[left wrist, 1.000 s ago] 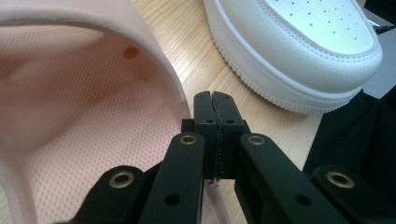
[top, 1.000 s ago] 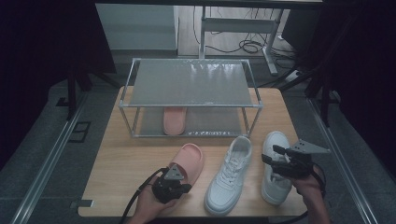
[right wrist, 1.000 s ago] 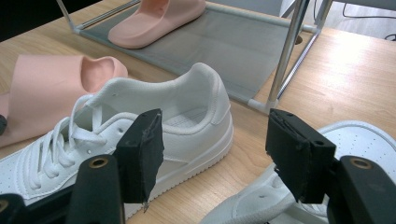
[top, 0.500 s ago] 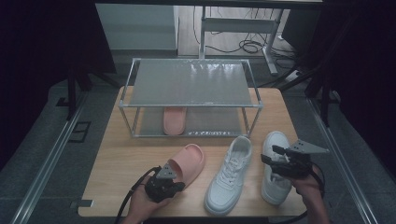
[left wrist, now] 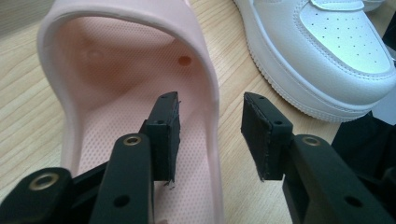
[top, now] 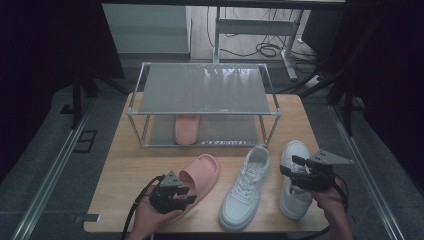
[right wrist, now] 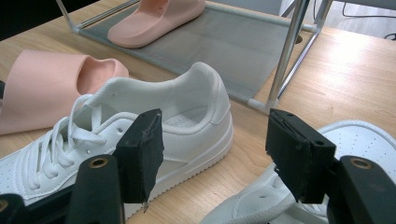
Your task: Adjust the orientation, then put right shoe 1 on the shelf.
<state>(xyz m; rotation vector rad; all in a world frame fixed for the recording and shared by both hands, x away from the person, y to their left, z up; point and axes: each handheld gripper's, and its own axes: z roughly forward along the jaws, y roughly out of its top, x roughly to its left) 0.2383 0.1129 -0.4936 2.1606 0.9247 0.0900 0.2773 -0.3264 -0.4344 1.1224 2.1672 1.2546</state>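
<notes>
My left gripper [top: 181, 194], its jaws just opened, straddled the heel-side rim of the pink foam slide sandal [top: 200, 177]. The sandal lay flat on the wooden table [top: 120, 170], its long axis diagonal, toe pointing away toward the right.

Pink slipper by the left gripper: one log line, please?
left gripper: jaws just opened, astride pink slipper side wall, not pressing | right gripper: open above white sneaker | shoe rack: holds second slipper

- A light wooden tabletop [top: 125, 165] is seen on grey floor [top: 45, 150].
- Dark curtains [top: 45, 45] are hung at both sides.
- Cables [top: 260, 50] are lying beyond, by a metal frame [top: 250, 25].
</notes>
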